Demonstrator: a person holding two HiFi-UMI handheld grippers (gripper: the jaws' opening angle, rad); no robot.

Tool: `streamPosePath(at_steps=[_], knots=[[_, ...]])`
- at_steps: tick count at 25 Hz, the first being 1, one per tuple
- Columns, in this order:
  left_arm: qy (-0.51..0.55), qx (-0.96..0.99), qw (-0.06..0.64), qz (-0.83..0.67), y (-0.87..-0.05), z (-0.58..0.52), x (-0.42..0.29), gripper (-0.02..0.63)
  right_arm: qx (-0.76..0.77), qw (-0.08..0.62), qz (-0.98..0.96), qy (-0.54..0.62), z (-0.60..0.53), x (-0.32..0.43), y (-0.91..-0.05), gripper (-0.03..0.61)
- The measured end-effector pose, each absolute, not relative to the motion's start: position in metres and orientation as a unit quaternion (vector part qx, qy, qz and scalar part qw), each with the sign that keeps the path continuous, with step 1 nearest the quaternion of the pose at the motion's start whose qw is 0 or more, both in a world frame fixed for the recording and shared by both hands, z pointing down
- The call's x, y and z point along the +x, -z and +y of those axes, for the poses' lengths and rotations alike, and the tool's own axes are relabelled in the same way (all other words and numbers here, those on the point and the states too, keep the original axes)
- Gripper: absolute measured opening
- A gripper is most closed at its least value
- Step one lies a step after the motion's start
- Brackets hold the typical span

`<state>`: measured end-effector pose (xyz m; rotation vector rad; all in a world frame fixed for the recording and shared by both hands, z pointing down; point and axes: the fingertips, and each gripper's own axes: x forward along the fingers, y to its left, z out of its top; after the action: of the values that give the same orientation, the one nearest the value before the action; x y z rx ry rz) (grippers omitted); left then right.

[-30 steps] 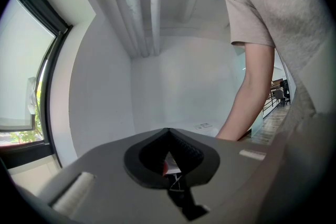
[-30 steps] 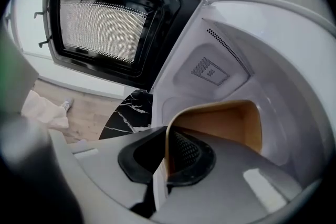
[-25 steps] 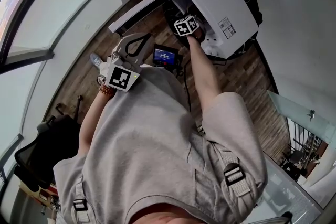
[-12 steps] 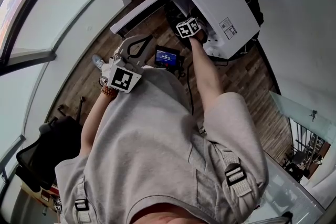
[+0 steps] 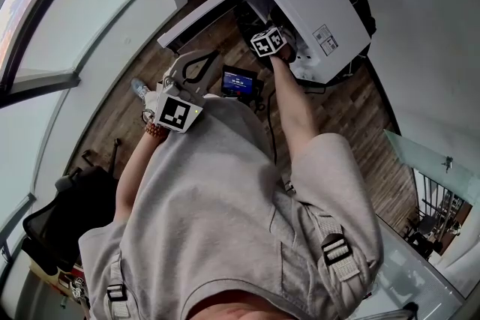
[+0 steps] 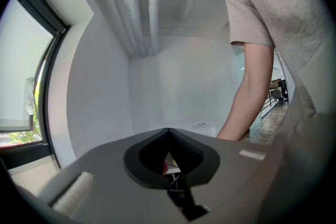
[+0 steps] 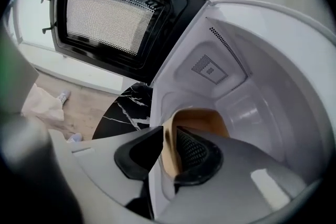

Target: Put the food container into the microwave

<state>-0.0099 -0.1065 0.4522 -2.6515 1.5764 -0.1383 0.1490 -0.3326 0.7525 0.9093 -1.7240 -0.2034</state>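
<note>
A wood floor [image 5: 112, 124] and white walls are seen around a round black marble desk [image 7: 123, 113]. The fingers [image 7: 195, 153] of the right gripper [image 7: 170, 136] are closed on the wall of the tan food container [image 7: 202, 119], one finger inside its rim and one outside. The container is held within the cavity of the white microwave [image 7: 262, 86], whose door [image 7: 110, 13] is swung wide. The left gripper [image 6: 168, 131] is held well apart, by the person's shirt [image 5: 225, 221], its fingers pressed together on nothing.
</note>
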Motion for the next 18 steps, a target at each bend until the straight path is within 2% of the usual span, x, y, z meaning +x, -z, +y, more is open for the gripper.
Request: streamPosePath(at_steps=[18], knots=[[0.036, -0.864, 0.026, 0.501, -0.451, -0.104, -0.002, -0.002, 0.376, 0.493, -0.778, 0.106, -0.306, 0.124, -0.718, 0.084]])
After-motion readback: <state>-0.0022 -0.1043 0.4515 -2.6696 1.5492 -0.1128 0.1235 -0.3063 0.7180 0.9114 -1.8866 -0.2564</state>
